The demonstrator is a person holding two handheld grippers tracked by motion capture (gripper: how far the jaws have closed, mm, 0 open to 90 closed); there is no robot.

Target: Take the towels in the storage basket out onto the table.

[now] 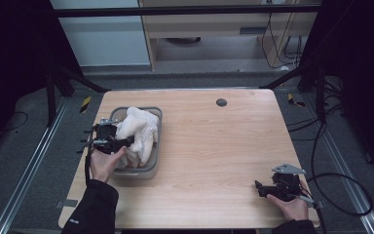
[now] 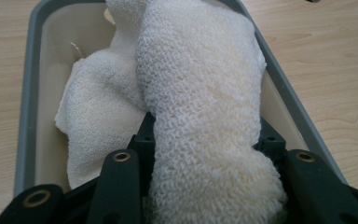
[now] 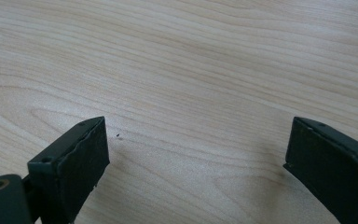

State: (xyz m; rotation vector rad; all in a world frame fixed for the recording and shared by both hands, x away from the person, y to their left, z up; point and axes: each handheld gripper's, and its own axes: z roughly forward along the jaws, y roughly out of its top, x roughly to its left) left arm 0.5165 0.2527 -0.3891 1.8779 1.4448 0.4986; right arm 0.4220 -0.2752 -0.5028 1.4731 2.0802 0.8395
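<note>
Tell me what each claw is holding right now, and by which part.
Left claw grips the white towel by a bunched fold, over the grey bin. Right claw holds nothing.

In the left gripper view the white towel (image 2: 205,107) hid the pads of the left tongs (image 2: 205,196) and much of the grey tub (image 2: 28,116)'s floor; the tub's far end was cut off by the top edge.
</note>
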